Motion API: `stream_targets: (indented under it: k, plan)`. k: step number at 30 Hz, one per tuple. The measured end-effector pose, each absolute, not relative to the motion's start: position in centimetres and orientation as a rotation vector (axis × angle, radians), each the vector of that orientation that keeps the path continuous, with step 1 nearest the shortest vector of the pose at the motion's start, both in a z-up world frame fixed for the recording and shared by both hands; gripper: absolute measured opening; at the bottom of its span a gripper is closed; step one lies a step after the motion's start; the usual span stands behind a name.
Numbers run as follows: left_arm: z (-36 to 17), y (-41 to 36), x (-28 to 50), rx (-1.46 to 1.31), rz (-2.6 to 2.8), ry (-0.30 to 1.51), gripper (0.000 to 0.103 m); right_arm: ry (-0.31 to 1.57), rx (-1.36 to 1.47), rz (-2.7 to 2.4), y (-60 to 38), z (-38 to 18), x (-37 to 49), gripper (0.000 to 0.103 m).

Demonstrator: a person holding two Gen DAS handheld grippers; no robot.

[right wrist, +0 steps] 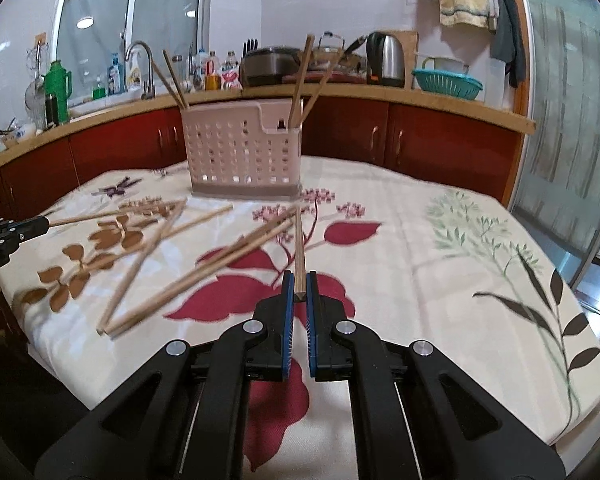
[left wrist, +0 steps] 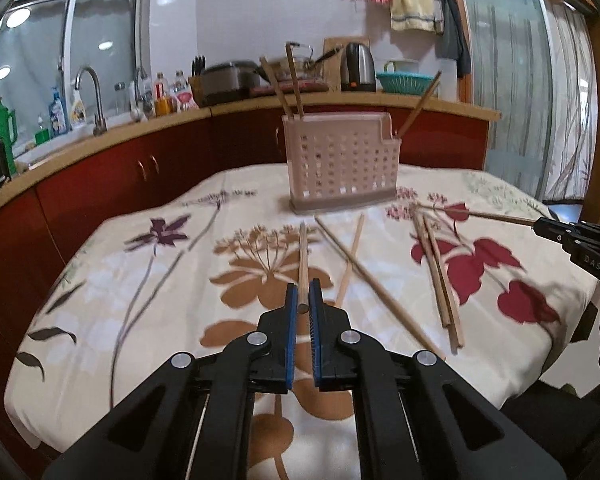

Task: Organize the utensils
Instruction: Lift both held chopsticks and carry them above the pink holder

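A pale pink perforated utensil holder [left wrist: 342,164] [right wrist: 244,152] stands at the far side of the table with a few chopsticks upright in it. Several wooden chopsticks [left wrist: 440,276] [right wrist: 204,264] lie loose on the floral tablecloth. My left gripper [left wrist: 303,294] is shut on one chopstick [left wrist: 303,260] that points toward the holder. My right gripper [right wrist: 299,283] is shut on another chopstick [right wrist: 298,244], also pointing toward the holder. The right gripper also shows in the left wrist view [left wrist: 540,225], and the left gripper shows in the right wrist view [right wrist: 46,223].
The table has a floral cloth [left wrist: 140,300] [right wrist: 460,280]. Behind it runs a red kitchen counter [left wrist: 140,160] with a sink tap [left wrist: 90,96], bottles, a kettle [left wrist: 358,68] and a teal basket [left wrist: 404,82]. A glass door [right wrist: 572,120] is on the right.
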State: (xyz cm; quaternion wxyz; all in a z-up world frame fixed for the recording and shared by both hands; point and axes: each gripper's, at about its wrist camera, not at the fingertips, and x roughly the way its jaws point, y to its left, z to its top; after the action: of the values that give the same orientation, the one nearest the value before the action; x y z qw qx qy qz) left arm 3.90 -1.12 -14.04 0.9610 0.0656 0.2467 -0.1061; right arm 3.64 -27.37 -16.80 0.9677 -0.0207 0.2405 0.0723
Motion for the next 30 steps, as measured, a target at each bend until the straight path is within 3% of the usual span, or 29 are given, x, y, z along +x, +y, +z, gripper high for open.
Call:
stream_targets:
  k: [14,30]
  plan:
    - [-9.6,-0.6,2.2,0.109,-0.205,0.367,0.006,0.372,-0.027,0.158,-27.0,-11.9,1.7,0.006]
    - [-5.2,1.0,1.9,0.009,-0.21,0.352,0.006,0.306,-0.002,0.181,-26.6,-8.1,1.1,0.006]
